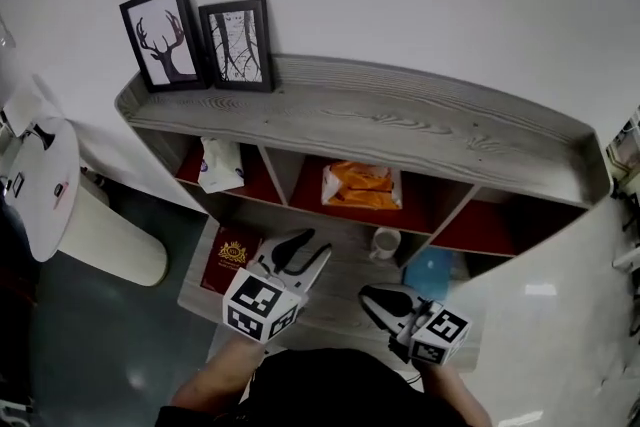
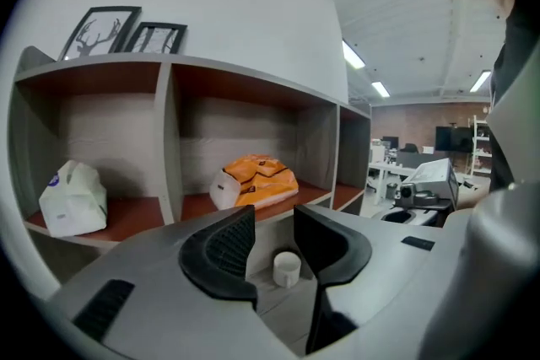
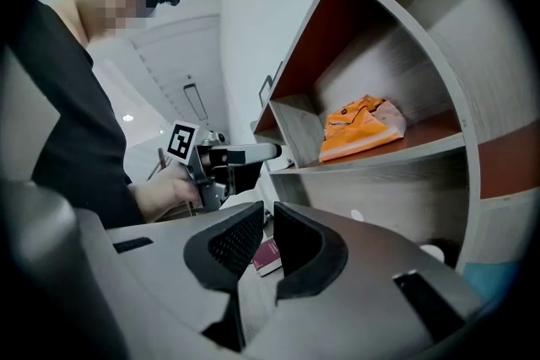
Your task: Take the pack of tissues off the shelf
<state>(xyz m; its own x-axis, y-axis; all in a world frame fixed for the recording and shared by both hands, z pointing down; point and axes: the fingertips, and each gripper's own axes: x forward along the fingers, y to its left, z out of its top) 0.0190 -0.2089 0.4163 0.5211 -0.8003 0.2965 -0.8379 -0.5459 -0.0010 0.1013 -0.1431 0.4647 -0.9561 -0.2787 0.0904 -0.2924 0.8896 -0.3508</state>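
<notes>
Now your left gripper [image 1: 300, 251] hangs empty, jaws apart, your right gripper [image 1: 375, 300] pinched together; the orange pack [image 1: 361, 185] lies in the shelf's [image 1: 400, 125] middle compartment.

1 overhead, 2 level; shared shelf [image 1: 400, 125]

Two picture frames [image 1: 160, 38] [image 1: 237, 45] stand side by side on the left end of the shelf [image 1: 400, 120] top. Underneath, there's a bag [image 1: 220, 165] in the left compartment and the pack of tissues [image 1: 362, 185] in the middle one. On the lower ledge [image 1: 340, 233], a booklet [image 1: 230, 258] lies at the left and a mug [image 1: 385, 241] stands below the tissues. The left hand-held gripper [image 1: 303, 248] hangs over the ledge between them, and the right hand-held gripper [image 1: 372, 298] is nearer the person.
</notes>
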